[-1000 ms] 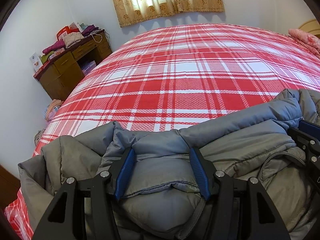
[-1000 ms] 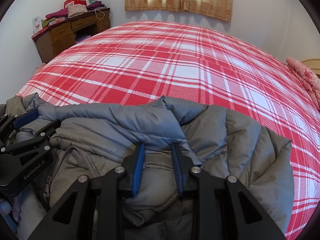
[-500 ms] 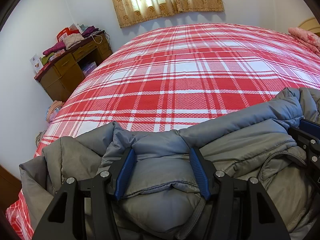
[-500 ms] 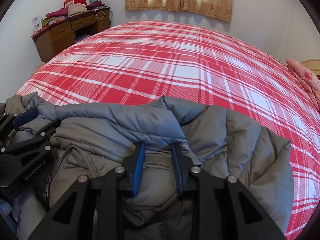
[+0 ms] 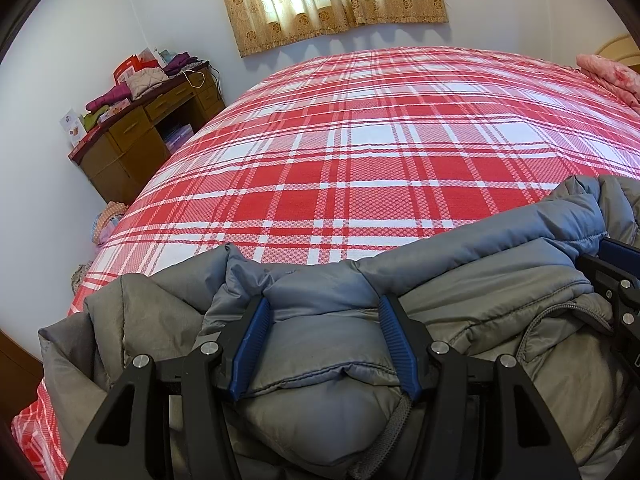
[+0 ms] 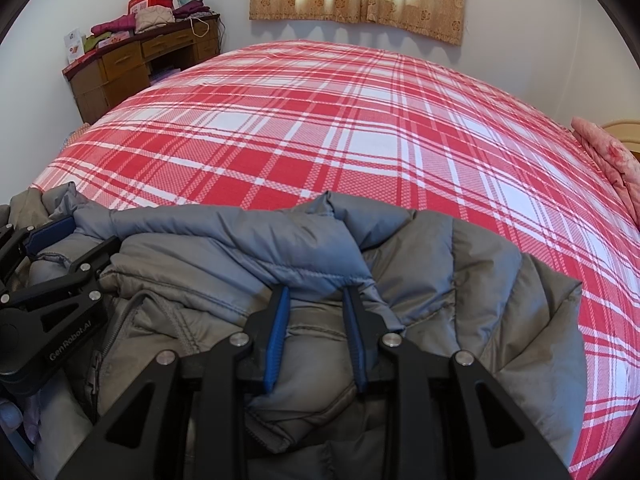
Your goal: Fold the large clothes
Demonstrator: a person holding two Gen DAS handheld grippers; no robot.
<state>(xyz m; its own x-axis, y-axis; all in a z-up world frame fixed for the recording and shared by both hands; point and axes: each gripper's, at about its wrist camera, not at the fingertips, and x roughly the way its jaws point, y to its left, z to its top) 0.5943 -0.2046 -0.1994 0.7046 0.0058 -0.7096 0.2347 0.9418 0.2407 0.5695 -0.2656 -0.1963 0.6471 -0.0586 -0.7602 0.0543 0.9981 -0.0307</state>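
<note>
A wooden desk [image 5: 148, 136] stands in the far left corner of the room, and its open knee-hole compartment holds what looks like a pale purple box or stack, too small to name. On the desktop lie folded clothes [image 6: 152, 18] in magenta, beige and purple, with red and white cartons beside them. A small woven basket [image 5: 108, 216] sits on the floor between desk and bed; its contents cannot be made out.

The bed [image 5: 380, 152] fills most of both views, covered by a red-and-white plaid sheet drawn flat. At its far right edge lies a pink floral quilt [image 6: 608, 156]. Behind the bed, white walls and a short tan patterned curtain [image 5: 332, 0] with daylight coming through.

The grey puffer jacket [image 5: 460, 280] lies bunched along the near edge of the bed, its quilted panels creased, a lighter blue-grey folded edge running across the top and a zipper line curving through the middle.

The left gripper [image 5: 324, 316] has its blue-padded fingers moderately apart, pressed against either side of a thick padded roll of the jacket. The right gripper [image 6: 316, 308] has its fingers set narrower, pinching a fold of the blue-grey edge between them. In the right wrist view the left gripper [image 6: 52, 264] appears at the near left, and the right gripper shows at the right edge of the left wrist view; both grip the same upper edge of the jacket.
</note>
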